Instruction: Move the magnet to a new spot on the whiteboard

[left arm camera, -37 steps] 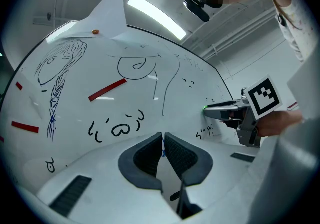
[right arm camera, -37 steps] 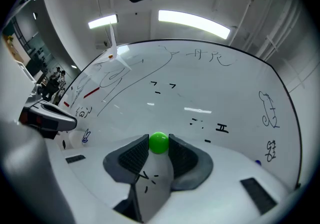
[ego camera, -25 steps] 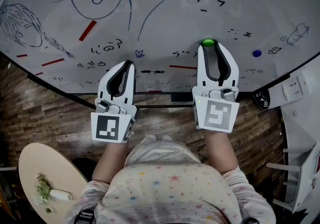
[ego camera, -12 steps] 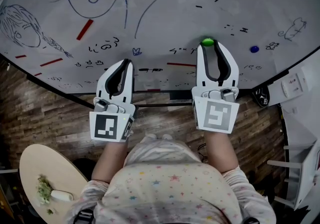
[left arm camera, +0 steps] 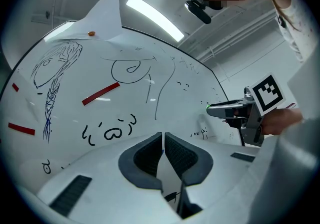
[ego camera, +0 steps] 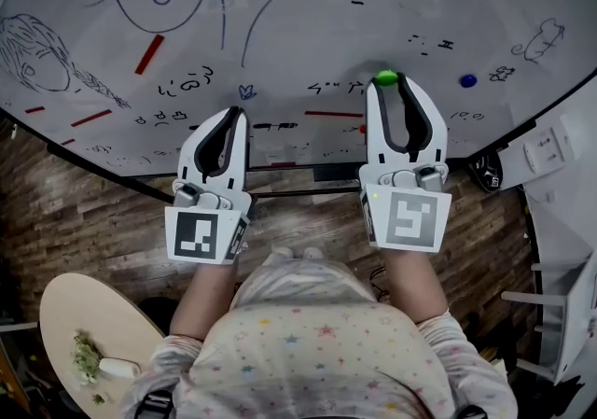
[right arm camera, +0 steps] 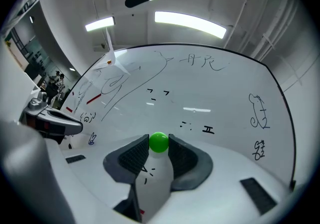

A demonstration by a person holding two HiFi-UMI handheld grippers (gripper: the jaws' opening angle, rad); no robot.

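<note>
At the lower part of the whiteboard [ego camera: 280,25], the right gripper [ego camera: 390,84] has its jaws clamped on the green magnet [right arm camera: 159,141]. Advice: hold the clamp firm, lift the magnet squarely off the board, then seat it flat on an unmarked patch. The left gripper [left arm camera: 163,136] has its jaws together, empty. The right gripper view shows both pads [right arm camera: 134,157] touching the magnet; the head view shows only its top.
</note>
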